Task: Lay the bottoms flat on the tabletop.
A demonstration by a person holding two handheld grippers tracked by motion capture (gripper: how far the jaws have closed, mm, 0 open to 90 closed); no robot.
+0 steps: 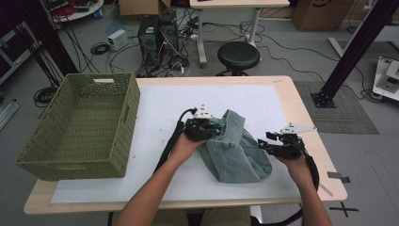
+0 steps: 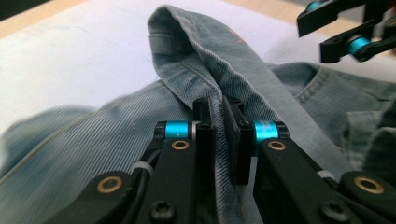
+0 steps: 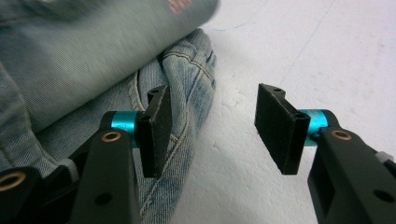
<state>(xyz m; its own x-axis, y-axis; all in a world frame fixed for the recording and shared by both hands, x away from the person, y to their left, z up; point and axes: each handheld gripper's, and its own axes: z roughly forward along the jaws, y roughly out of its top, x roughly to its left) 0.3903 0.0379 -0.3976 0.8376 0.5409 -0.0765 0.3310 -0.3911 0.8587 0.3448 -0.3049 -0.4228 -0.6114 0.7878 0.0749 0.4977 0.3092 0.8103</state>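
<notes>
White worktop (image 1: 155,101) carries the denim garment (image 1: 237,155); your left hand-held gripper (image 1: 210,128) pinches its far-left fold, while the right hand-held gripper (image 1: 264,142), jaws wide, sits just right of it.

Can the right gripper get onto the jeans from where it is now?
Probably yes. The right gripper is open, its jaws standing apart just beside the jeans edge with nothing between. The left gripper pinches a fold farther over, out of its way.

The blue jeans (image 1: 235,153) lie bunched up on the table, one fold pinched tight in the left gripper (image 2: 219,135), the seam edge just beside the wide-apart right gripper (image 3: 210,126)
</notes>
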